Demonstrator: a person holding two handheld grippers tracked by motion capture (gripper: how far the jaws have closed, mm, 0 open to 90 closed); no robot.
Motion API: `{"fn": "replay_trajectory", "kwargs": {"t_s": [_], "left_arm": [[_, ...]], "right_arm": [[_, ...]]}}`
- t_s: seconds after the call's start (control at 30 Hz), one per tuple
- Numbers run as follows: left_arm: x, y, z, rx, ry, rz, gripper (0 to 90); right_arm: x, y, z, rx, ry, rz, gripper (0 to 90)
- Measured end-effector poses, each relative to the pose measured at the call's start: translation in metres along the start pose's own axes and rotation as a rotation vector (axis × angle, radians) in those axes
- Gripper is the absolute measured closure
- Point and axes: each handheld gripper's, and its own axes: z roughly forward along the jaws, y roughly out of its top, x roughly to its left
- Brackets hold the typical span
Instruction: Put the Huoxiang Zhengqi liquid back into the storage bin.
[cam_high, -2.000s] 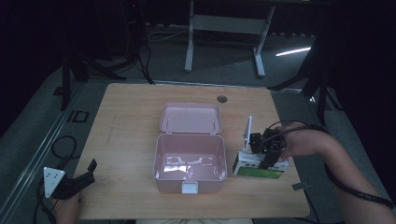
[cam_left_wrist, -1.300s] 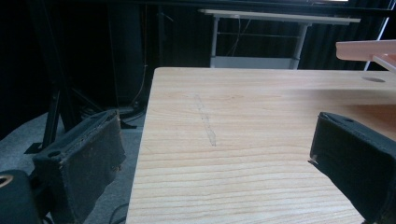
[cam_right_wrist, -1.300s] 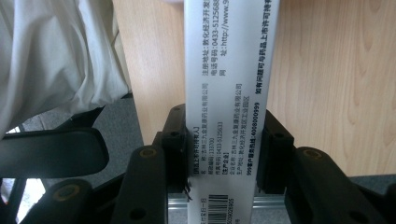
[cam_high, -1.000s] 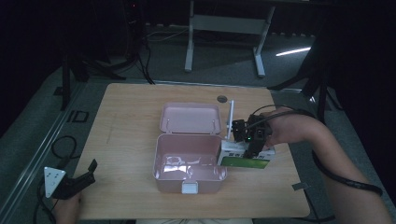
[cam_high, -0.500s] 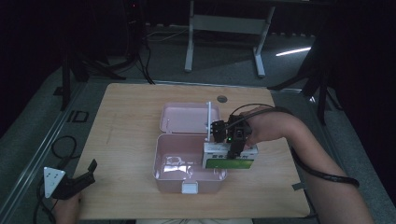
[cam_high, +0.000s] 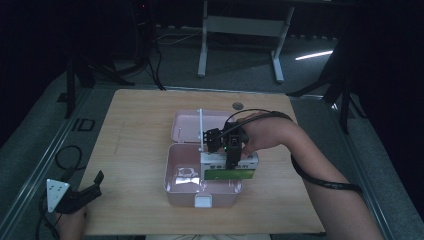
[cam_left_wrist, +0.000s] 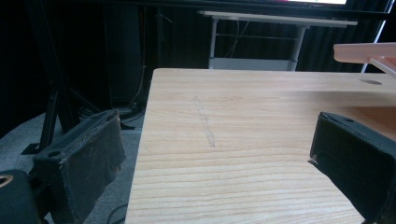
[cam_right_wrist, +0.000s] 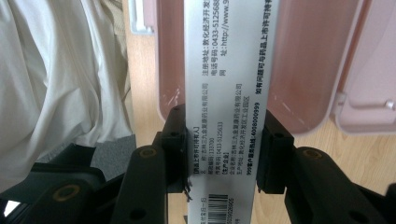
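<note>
A white and green medicine carton (cam_high: 229, 166) hangs over the right half of the open pink box (cam_high: 176, 184), with my right gripper (cam_high: 228, 150) shut on it. In the right gripper view the carton's printed grey side (cam_right_wrist: 226, 93) runs up between the two black jaws, above the pink box's inside (cam_right_wrist: 303, 60). My left gripper (cam_high: 82, 192) rests at the table's front left corner. Its jaws stand wide apart over bare wood (cam_left_wrist: 243, 154), holding nothing.
The pink box's lid (cam_high: 187, 125) lies flat behind it. A round hole (cam_high: 238, 106) sits in the wooden table (cam_high: 130, 130) near the far edge. A white desk frame (cam_high: 240, 30) stands on the floor beyond. White cloth (cam_right_wrist: 60, 74) shows beside the box in the right gripper view.
My right gripper has carried the carton leftward from the table's right side to above the pink box. The left gripper has stayed still.
</note>
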Motion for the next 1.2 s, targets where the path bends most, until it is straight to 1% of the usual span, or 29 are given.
{"fn": "replay_trajectory", "kwargs": {"t_s": [0.13, 0.2, 0.27, 0.37, 0.43, 0.53, 0.67, 0.8, 0.93, 1.07, 1.2], "left_arm": [[0.0, 0.0, 0.0, 0.0, 0.001, 0.0, 3.1], [0.0, 0.0, 0.0, 0.001, -0.002, 0.0, 3.1], [0.0, 0.0, 0.0, -0.002, -0.002, -0.002, 3.1], [0.0, 0.0, 0.0, -0.001, -0.002, 0.001, 3.1], [0.0, 0.0, 0.0, 0.001, -0.003, 0.001, 3.1], [0.0, 0.0, 0.0, -0.001, -0.003, 0.002, 3.1], [0.0, 0.0, 0.0, 0.002, -0.004, -0.001, 3.1], [0.001, 0.0, 0.0, 0.0, -0.005, -0.004, 3.1], [0.0, 0.0, 0.0, 0.002, -0.004, -0.002, 3.1], [0.001, 0.0, 0.0, 0.0, -0.004, -0.003, 3.1], [0.001, 0.0, 0.0, 0.001, -0.006, -0.004, 3.1]], "right_arm": [[0.001, 0.011, 0.0, -0.006, -0.002, -0.019, 61.7], [0.001, 0.017, 0.001, -0.008, 0.004, -0.018, 61.7], [0.001, 0.022, 0.002, -0.003, -0.001, -0.023, 61.7], [0.0, 0.027, 0.007, -0.01, 0.002, -0.023, 61.7], [-0.001, 0.03, 0.012, -0.016, 0.016, -0.023, 61.7], [-0.002, 0.035, 0.021, -0.01, 0.027, -0.032, 61.7], [-0.005, 0.036, 0.033, -0.004, 0.033, -0.028, 61.6], [-0.007, 0.037, 0.047, -0.014, 0.036, -0.023, 61.6], [-0.008, 0.038, 0.061, -0.002, 0.041, -0.021, 61.6], [-0.011, 0.039, 0.074, -0.006, 0.052, -0.009, 61.6], [-0.012, 0.04, 0.086, 0.01, 0.044, -0.008, 61.6]]}}
